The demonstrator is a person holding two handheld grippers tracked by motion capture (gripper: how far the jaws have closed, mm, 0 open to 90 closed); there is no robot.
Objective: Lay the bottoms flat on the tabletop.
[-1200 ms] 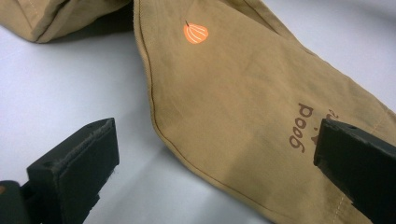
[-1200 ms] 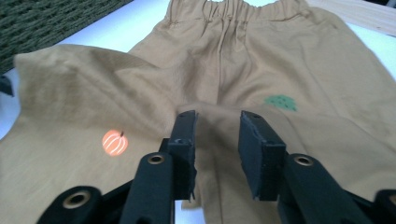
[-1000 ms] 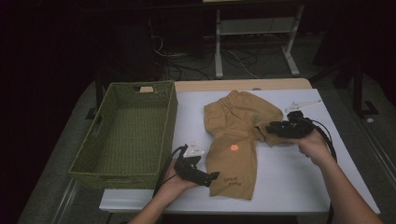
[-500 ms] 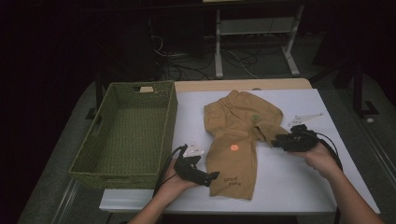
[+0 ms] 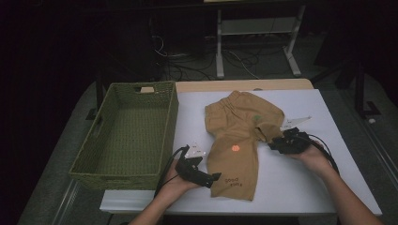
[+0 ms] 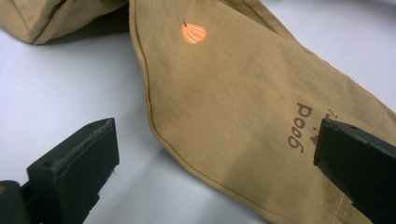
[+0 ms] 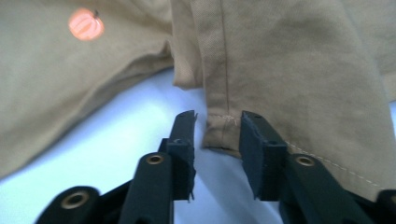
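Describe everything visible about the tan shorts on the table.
The tan shorts lie flat on the white table, right of the green woven basket, elastic waistband at the far end. The fabric looks like thin woven cotton, with an orange pumpkin print and brown "good" lettering on the near leg. The other leg is folded up short; its stitched hem corner sits between the right gripper jaws. The left gripper, open, straddles the near leg's edge.

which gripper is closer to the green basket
Left. The left gripper lies just off the green basket, by its near right corner; the right gripper is beyond the tan trousers.
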